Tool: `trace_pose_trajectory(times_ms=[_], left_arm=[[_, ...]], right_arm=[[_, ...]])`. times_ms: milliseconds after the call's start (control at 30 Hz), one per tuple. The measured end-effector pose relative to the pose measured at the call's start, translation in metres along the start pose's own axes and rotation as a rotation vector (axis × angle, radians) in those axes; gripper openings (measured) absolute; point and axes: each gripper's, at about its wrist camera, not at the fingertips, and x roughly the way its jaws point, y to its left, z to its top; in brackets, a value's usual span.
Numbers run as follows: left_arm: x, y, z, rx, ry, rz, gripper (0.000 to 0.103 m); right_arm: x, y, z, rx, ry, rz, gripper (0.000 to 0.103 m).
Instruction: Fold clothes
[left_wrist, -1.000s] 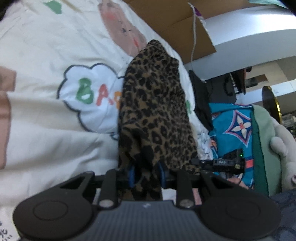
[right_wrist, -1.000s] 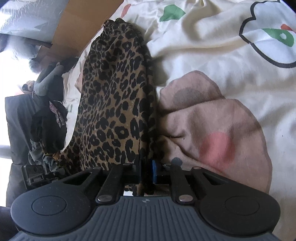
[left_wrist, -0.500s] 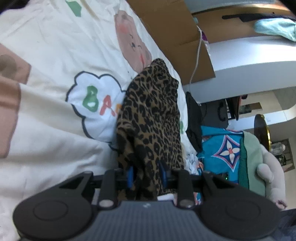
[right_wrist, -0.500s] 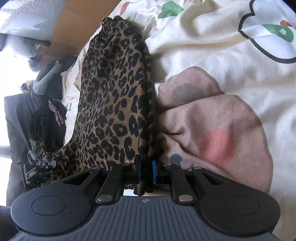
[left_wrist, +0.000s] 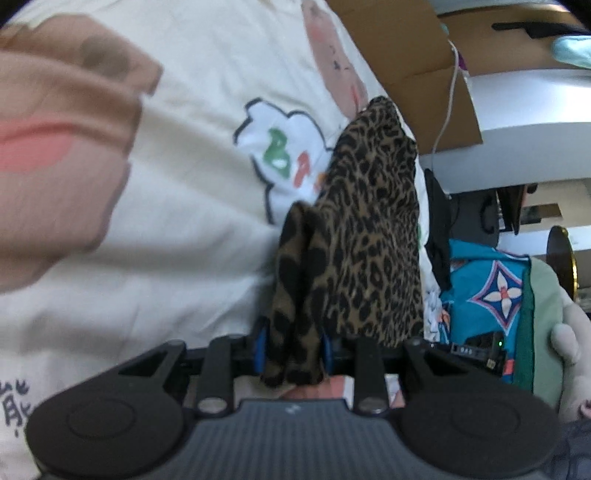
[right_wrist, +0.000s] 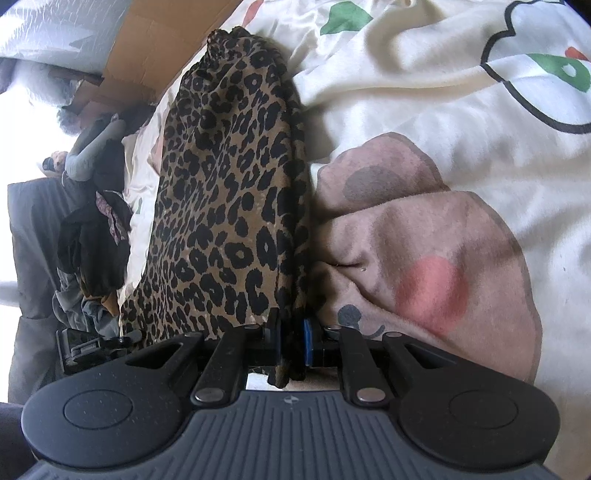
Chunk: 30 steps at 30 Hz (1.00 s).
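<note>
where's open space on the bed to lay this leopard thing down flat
Both claws, left claw and right claw, grip the leopard-print garment. Open bedding lies on the cream blanket, between the cloud print and the pink bear print. It is crowded past the garment: dark clothes pile, teal patterned cushion, cardboard box.

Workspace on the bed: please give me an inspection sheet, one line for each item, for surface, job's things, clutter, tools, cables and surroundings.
Surface: cream bedspread with cartoon prints, wrinkled.
Job's things: one leopard-print garment, stretched between both tools, its far end on the bedspread.
Clutter: dark clothes pile beyond the bed edge; blue patterned fabric and a pale plush toy at the side.
Tools: left tool shut on a bunched end of the garment; right tool shut on a thin folded edge.
Cables: one white cable hanging over the cardboard.
Surroundings: cardboard box, white furniture behind.
</note>
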Motion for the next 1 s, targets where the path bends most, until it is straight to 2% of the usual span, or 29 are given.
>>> trace_pose_trajectory(times_ms=[267,467,600,633,833,1000], left_arm=[[-0.003,0.012,0.010,-0.084,-0.062,-0.078,0.027],[0.009,0.010,0.013,-0.040,0.004,-0.061,0.024],[0.009,0.011,0.013,-0.037,0.033,-0.052,0.012],[0.008,0.009,0.013,-0.025,0.040,-0.049,0.011],[-0.006,-0.010,0.013,0.018,0.016,-0.049,0.008],[-0.025,-0.027,0.009,0.036,0.000,-0.083,0.008]], right_arm=[[0.004,0.004,0.001,-0.028,0.037,-0.004,0.012],[0.008,0.003,0.001,0.001,0.024,0.030,0.013],[0.011,0.000,-0.003,0.014,0.040,0.035,0.012],[0.011,0.000,-0.004,0.016,0.043,0.042,0.008],[0.001,0.008,-0.006,-0.005,0.015,0.107,0.006],[-0.012,0.010,-0.004,-0.004,-0.005,0.157,0.005]])
